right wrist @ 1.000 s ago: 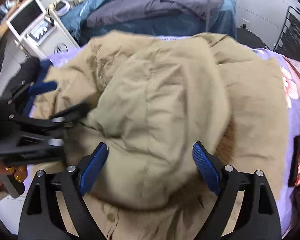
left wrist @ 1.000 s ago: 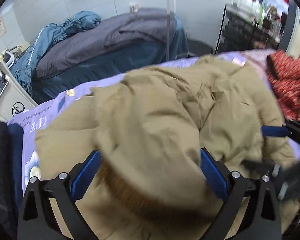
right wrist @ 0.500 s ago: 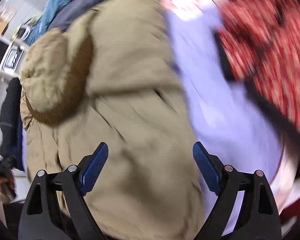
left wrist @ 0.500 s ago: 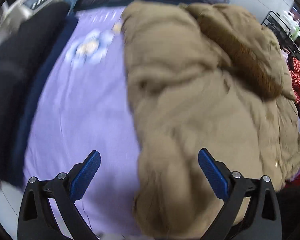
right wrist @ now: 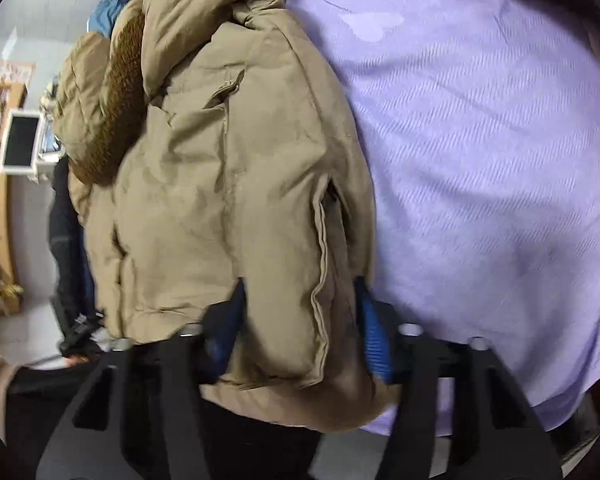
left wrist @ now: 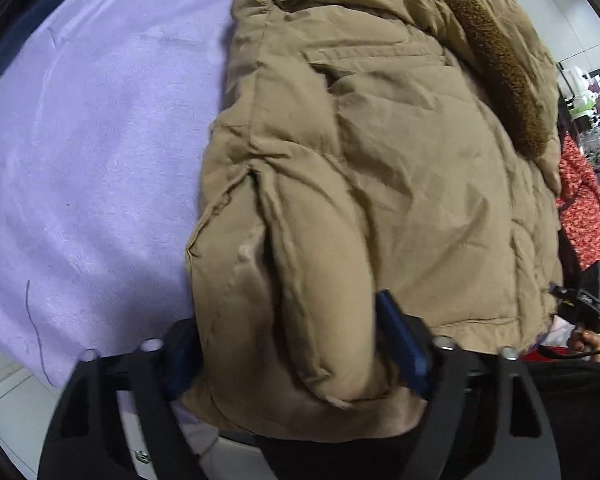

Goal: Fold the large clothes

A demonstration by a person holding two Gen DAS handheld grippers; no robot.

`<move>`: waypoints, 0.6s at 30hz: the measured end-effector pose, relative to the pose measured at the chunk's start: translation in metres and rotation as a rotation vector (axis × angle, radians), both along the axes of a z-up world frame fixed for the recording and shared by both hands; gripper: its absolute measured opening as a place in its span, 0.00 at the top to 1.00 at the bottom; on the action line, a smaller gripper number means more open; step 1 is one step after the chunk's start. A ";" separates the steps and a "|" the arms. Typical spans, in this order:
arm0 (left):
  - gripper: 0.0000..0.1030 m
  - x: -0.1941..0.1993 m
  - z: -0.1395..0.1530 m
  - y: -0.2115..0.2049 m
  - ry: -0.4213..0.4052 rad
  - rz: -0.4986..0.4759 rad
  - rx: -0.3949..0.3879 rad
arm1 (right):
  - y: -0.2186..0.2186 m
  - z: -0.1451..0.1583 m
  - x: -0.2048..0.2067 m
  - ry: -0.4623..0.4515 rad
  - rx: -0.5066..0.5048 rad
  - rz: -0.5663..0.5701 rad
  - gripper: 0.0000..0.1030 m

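Both the left gripper (left wrist: 296,344) and right gripper (right wrist: 300,320), jaws just closing, pinch the near corners of the tan coat (left wrist: 380,160) on the purple sheet (left wrist: 92,140); the puffy padding may slip free when lifted, and the hood (left wrist: 496,52) beyond could flop loose.

The left claw (left wrist: 296,344) has its left pad hidden behind the near hem of the tan jacket (left wrist: 380,184). The right claw (right wrist: 300,328) is motion-blurred beside that hem. Below the hem, the bed edge is hidden. The jacket's top is cut off by the frame edge.
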State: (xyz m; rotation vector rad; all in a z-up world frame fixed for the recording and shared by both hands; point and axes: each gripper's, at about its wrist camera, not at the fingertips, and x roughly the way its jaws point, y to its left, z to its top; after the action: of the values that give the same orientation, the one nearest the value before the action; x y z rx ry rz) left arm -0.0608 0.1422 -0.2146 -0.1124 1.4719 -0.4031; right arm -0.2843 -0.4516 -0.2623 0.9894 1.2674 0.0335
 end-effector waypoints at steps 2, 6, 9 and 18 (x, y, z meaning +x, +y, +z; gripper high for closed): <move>0.57 0.000 0.006 -0.003 0.016 -0.014 -0.026 | 0.005 0.007 0.002 -0.009 0.013 0.012 0.76; 0.73 0.000 0.023 -0.018 0.011 -0.063 -0.009 | 0.009 0.032 0.009 -0.029 0.040 0.021 0.82; 0.79 0.004 0.042 -0.024 0.005 -0.086 -0.015 | 0.002 0.059 0.010 -0.077 0.079 -0.001 0.84; 0.83 0.079 0.170 -0.029 -0.250 -0.070 -0.131 | -0.016 0.181 0.094 -0.361 0.216 -0.055 0.86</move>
State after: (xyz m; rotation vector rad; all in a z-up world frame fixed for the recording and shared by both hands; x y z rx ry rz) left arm 0.0183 0.1132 -0.0443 -0.1113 1.2048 -0.5506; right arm -0.1900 -0.4675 -0.0813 1.1447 0.9164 0.2989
